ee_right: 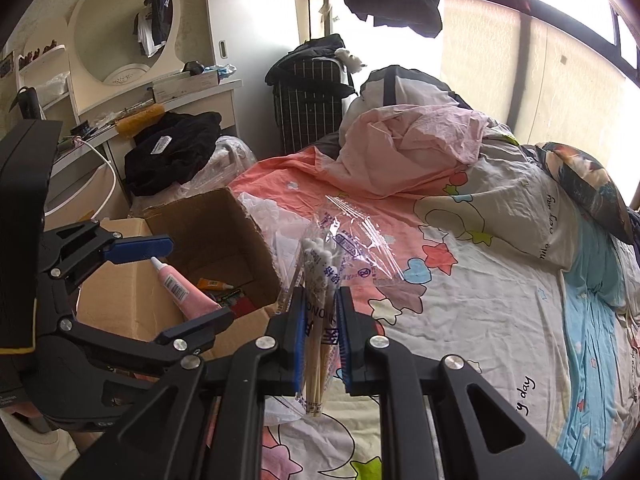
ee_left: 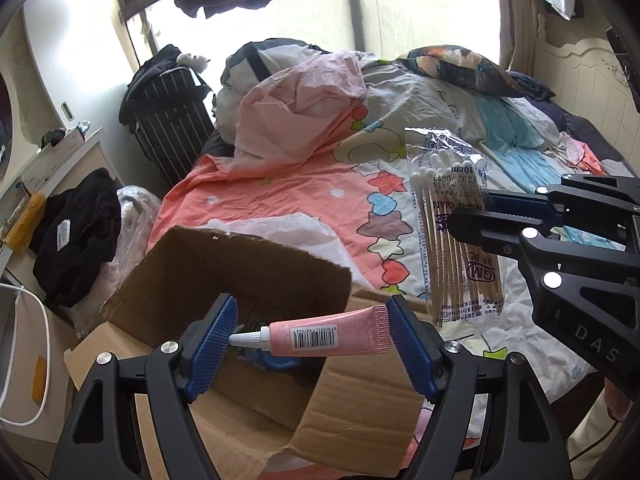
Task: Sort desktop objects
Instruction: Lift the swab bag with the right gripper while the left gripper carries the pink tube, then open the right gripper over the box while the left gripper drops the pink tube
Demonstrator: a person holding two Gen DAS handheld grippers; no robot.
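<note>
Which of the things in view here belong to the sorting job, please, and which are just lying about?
Part of the job:
- pink tube, gripped end to end by the left gripper
- bag of cotton swabs, pinched in the right gripper
- cardboard box, open, with a few items already inside

Just lying about:
- pink sheet
- patterned pillow
- black checked bag
- black garment

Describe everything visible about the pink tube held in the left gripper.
The small pink squeeze tube looks like soft plastic, with a white pointed nozzle cap, a flat crimped tail and a white barcode label on its side. It lies crosswise, held end to end by the left gripper: cap tip against one blue ribbed pad, crimp against the other. It hangs over the open brown cardboard box, touching nothing else.
</note>
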